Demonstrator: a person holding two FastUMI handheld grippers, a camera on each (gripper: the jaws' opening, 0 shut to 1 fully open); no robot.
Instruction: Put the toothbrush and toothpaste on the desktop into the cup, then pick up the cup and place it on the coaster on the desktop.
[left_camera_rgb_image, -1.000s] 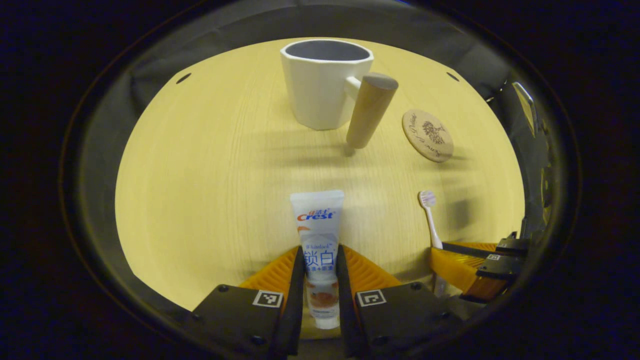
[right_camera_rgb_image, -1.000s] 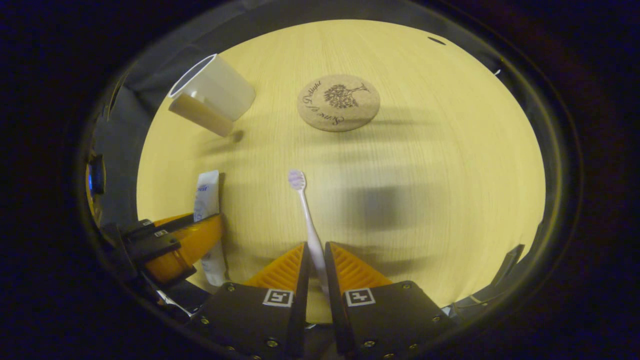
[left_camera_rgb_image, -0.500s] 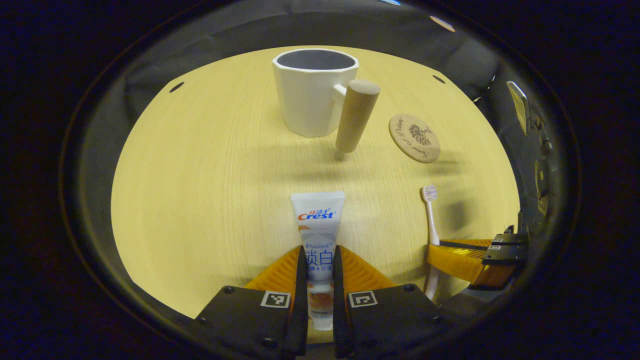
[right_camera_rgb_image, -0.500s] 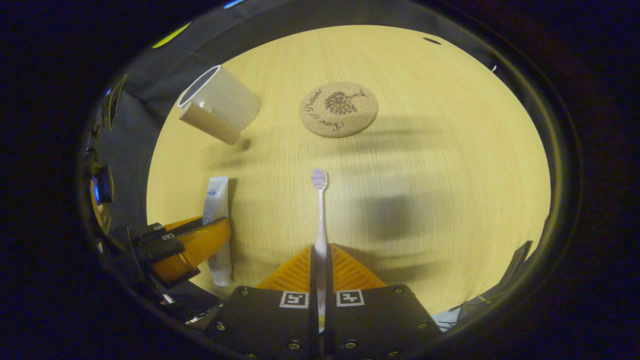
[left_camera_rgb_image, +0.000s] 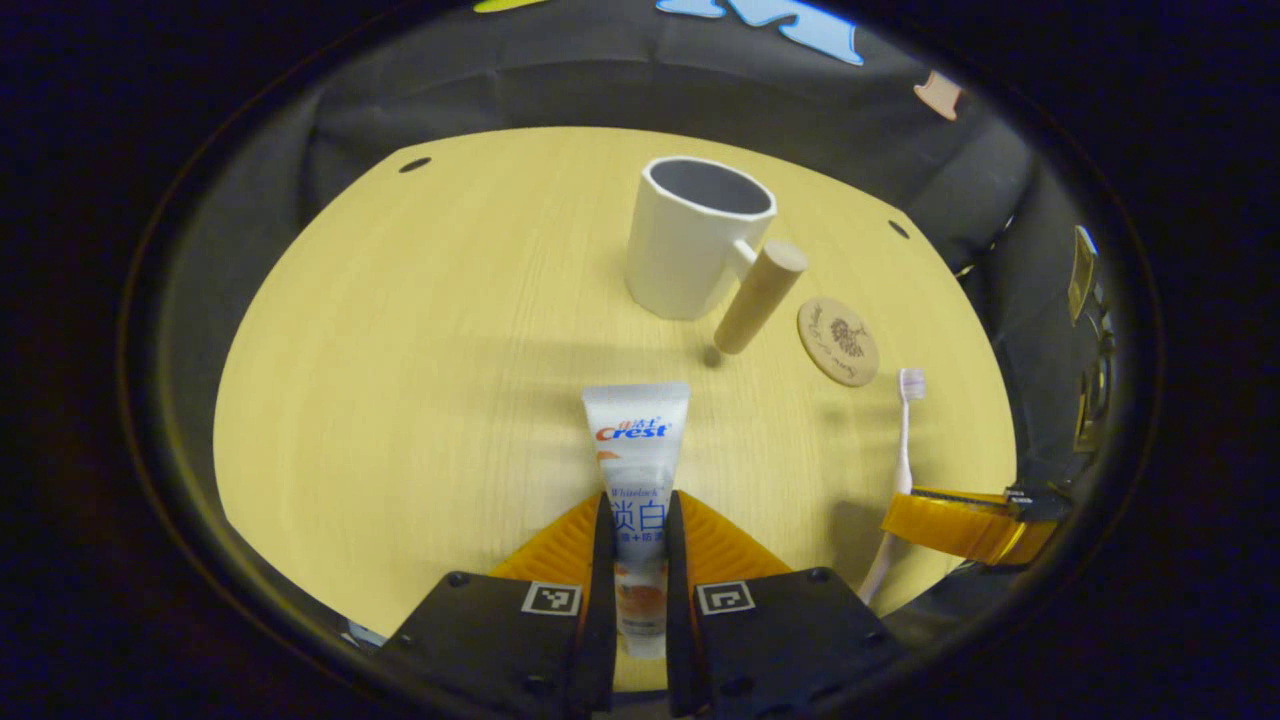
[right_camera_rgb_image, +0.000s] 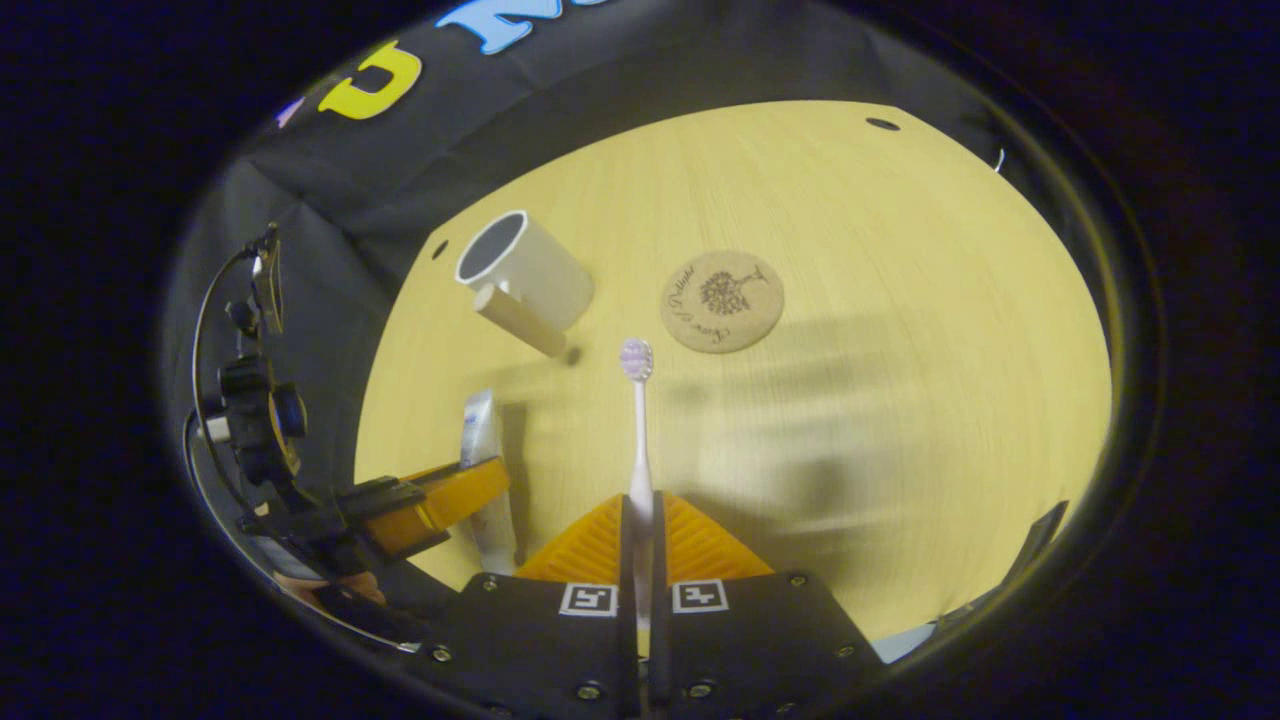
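Glossy toothpaste tube pinched in left hand-held gripper; right hand-held gripper clamps slim toothbrush.

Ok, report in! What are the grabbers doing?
Left gripper shut on toothpaste. Right gripper shut on toothbrush. Cup empty, upright. Path clear.
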